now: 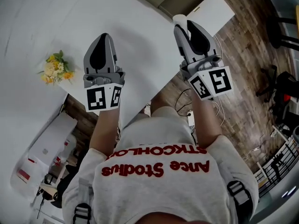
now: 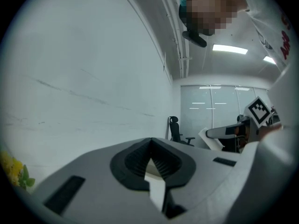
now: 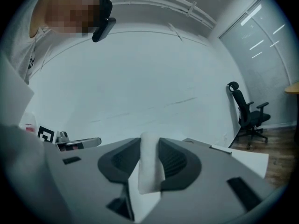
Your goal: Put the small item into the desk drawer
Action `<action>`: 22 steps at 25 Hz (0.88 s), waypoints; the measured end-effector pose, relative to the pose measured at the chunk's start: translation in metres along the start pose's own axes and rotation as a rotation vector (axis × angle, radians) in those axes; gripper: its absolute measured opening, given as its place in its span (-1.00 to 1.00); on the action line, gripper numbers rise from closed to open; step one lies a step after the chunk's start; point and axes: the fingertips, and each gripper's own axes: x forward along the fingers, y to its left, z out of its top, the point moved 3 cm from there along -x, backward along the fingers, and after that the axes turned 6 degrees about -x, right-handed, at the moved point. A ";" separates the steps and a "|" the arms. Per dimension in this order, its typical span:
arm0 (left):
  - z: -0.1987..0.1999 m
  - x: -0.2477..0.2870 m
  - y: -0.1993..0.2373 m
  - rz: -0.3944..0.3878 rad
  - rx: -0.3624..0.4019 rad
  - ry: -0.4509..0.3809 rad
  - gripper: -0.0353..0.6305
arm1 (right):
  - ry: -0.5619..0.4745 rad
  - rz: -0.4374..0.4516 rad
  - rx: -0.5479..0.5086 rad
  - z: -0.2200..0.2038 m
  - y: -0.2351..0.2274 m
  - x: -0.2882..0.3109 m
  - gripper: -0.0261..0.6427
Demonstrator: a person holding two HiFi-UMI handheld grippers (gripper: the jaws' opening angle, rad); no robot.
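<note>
Two grippers in frame, both held out over the white desk [image 1: 42, 17], marker cubes toward the person

Far left of head view: bunch of yellow flowers [image 1: 56, 69] lying on the desk; they show again at the lower left edge of the left gripper view [image 2: 11, 169]

Left gripper [image 1: 104, 37]: jaws together, ribbed pads meeting at the tips [image 2: 150, 144], nothing between them. It is over bare desk, apart from the flowers

Right gripper [image 1: 180, 26]: jaws clamped on the small white item [image 1: 179, 18], a pale roll-shaped piece. In the right gripper view [image 3: 150, 143] the item [image 3: 150, 169] stands upright between the pads, its top just above the jaw tips and its lower end hanging below the pads

Drawer [image 1: 180, 1]: open, brownish inside, at the top of the head view. The item sits near its front edge and is not inside it; whether it is level with the opening or above it cannot be told

Right side: wood floor [image 1: 243, 45] beyond the desk edge; black office chair [image 3: 247, 112] against the far wall in the right gripper view, seen smaller in the left gripper view [image 2: 176, 129]
</note>
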 end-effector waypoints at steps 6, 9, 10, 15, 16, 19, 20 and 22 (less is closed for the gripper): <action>-0.019 0.035 -0.003 -0.022 -0.004 0.013 -0.87 | 0.032 -0.063 -0.003 -0.018 -0.042 0.019 -0.55; -0.027 0.053 -0.007 -0.036 0.000 0.015 -0.87 | 0.058 -0.083 -0.001 -0.033 -0.059 0.031 -0.55; -0.030 0.059 -0.007 -0.038 0.000 0.018 -0.87 | 0.069 -0.090 0.002 -0.038 -0.064 0.035 -0.55; -0.046 0.078 -0.009 -0.046 0.004 0.046 -0.87 | 0.104 -0.111 0.001 -0.064 -0.088 0.058 -0.55; -0.048 0.080 -0.009 -0.047 0.006 0.053 -0.87 | 0.113 -0.108 -0.007 -0.069 -0.091 0.063 -0.55; -0.056 0.083 -0.010 -0.053 0.012 0.070 -0.87 | 0.168 -0.103 -0.049 -0.086 -0.099 0.077 -0.54; -0.058 0.084 -0.010 -0.054 0.012 0.075 -0.87 | 0.189 -0.108 -0.069 -0.092 -0.101 0.079 -0.54; -0.062 0.084 -0.009 -0.051 0.011 0.083 -0.87 | 0.229 -0.122 -0.108 -0.102 -0.103 0.082 -0.52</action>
